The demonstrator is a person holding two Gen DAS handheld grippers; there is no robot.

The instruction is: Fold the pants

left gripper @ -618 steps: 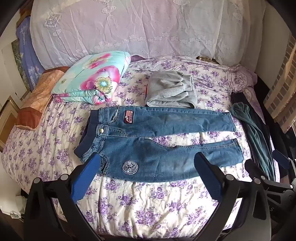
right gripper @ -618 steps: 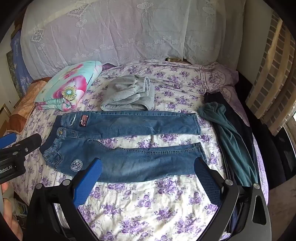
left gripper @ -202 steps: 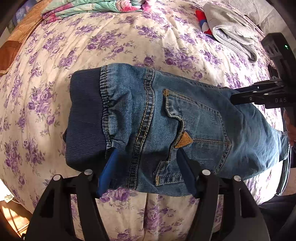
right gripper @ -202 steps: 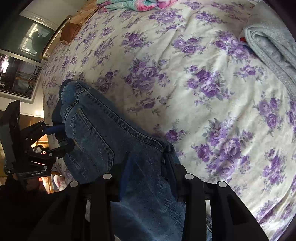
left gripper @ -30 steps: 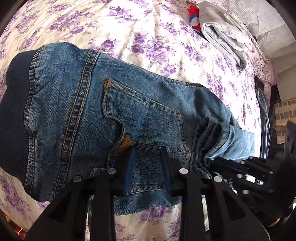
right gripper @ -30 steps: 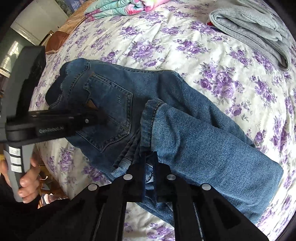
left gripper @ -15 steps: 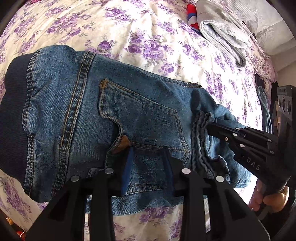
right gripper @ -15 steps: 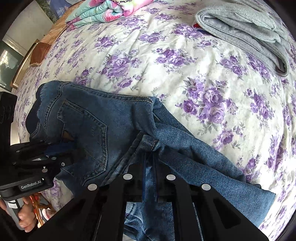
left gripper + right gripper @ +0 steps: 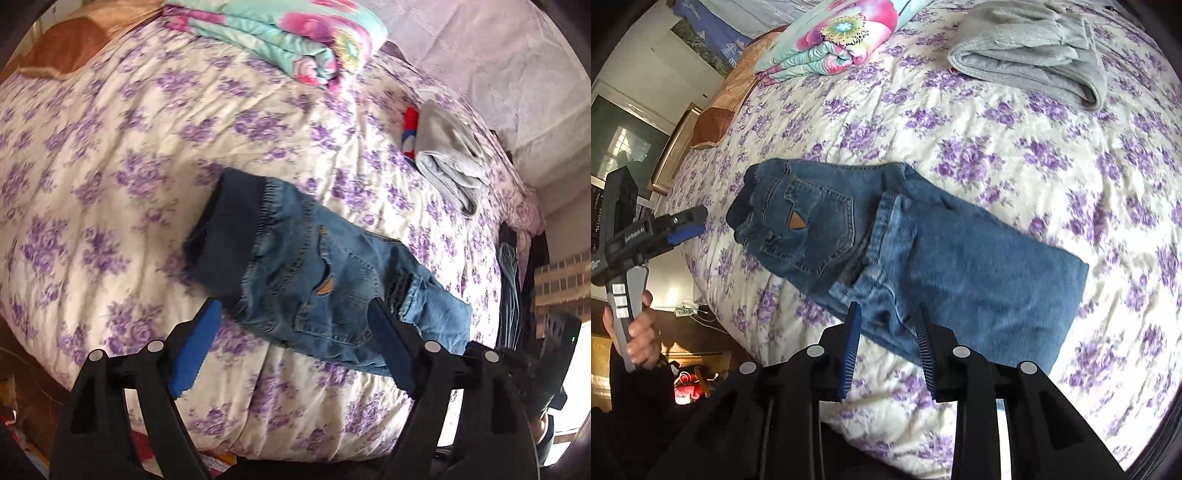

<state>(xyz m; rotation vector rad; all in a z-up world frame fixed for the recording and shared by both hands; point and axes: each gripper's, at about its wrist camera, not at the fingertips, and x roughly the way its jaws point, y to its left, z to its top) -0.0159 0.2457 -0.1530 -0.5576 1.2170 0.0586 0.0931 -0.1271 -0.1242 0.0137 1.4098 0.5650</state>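
The blue jeans (image 9: pixel 321 280) lie folded on the flowered bedspread (image 9: pixel 110 155), back pocket up, the dark waistband to the left and the leg ends laid over the seat. My left gripper (image 9: pixel 295 332) hovers above their near edge; its jaws are opening wide and the pads touch no cloth. In the right wrist view the jeans (image 9: pixel 923 251) lie slantwise, and my right gripper (image 9: pixel 888 332) hangs over their near edge. Its jaws are opening a little, free of the denim. The left gripper (image 9: pixel 696 221) shows at the left, held by a hand (image 9: pixel 639 332).
A folded floral quilt (image 9: pixel 295 40) and a brown cushion (image 9: pixel 62 55) lie at the head of the bed. A folded grey sweatshirt (image 9: pixel 1034 48) sits beyond the jeans. Dark teal clothes (image 9: pixel 513 280) drape the bed's right side. The bed's near edge runs just under both grippers.
Both grippers were shut on the jeans; now both have let go, opened, and drawn up and back. The jeans rest folded on the bed.
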